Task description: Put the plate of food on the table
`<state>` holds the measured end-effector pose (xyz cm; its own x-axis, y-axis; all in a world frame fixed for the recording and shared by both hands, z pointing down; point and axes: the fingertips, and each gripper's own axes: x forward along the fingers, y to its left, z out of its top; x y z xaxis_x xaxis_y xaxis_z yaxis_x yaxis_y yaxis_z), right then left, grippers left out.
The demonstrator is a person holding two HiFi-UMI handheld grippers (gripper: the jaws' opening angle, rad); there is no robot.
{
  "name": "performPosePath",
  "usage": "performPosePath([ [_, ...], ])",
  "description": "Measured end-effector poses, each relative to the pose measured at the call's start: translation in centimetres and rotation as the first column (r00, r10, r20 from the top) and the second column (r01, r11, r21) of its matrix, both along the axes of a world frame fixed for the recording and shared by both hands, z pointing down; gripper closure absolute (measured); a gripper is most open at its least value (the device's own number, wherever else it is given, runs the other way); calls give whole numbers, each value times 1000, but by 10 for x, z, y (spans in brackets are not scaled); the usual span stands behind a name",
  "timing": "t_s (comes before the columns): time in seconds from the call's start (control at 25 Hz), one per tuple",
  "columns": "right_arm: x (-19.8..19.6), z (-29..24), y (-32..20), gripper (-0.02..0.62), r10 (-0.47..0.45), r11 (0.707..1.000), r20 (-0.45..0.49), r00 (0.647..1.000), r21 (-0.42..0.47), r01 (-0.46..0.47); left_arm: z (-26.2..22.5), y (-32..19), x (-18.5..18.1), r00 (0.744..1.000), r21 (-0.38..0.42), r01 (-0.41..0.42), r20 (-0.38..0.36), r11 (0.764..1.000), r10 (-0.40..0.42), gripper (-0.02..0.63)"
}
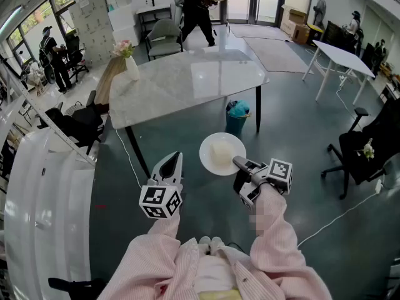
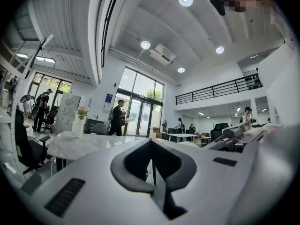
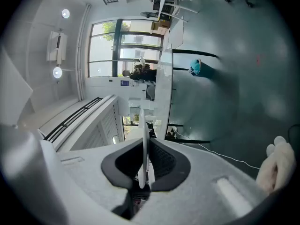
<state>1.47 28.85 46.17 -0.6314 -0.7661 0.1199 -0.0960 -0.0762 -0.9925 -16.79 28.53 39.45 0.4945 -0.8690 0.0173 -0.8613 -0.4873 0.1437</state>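
A white plate (image 1: pixel 220 153) with a pale block of food (image 1: pixel 220 151) hangs above the dark floor, in front of the white marble table (image 1: pixel 187 80). My right gripper (image 1: pixel 238 163) is shut on the plate's near rim. In the right gripper view the plate (image 3: pixel 145 139) shows edge-on, pinched between the dark pads of that gripper (image 3: pixel 145 172), and the table (image 3: pixel 165 78) shows beyond as a thin slab. My left gripper (image 1: pixel 175 159) floats left of the plate, shut and holding nothing. In its own view the left gripper (image 2: pixel 152 172) points toward the table (image 2: pixel 79 144).
A white vase with pink flowers (image 1: pixel 130 64) stands at the table's left end. A teal bin (image 1: pixel 237 114) sits by the table's right leg. Black office chairs (image 1: pixel 365 145) are at right, a white curved structure (image 1: pixel 44 192) at left. People stand at the far end of the room.
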Motion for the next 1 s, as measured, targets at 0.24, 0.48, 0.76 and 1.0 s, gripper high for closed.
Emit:
performPosePath([
  [0.24, 0, 0, -1, 568, 6, 1000, 1, 1000, 1, -6, 1, -1, -3, 1000, -3, 0, 1, 1000, 0, 609],
  [0.48, 8, 2, -6, 568, -5, 1000, -3, 1000, 4, 5, 1, -5, 7, 1000, -1, 5, -3, 1000, -5, 609],
  [0.76, 31, 5, -15, 568, -14, 1000, -10, 1000, 10, 14, 1, -13, 27, 1000, -1, 20, -12, 1000, -20, 609],
  [1.0, 41, 11, -30, 568, -27, 1000, 0, 1000, -8, 27, 11, -26, 41, 999, -21, 24, -23, 1000, -24, 609],
])
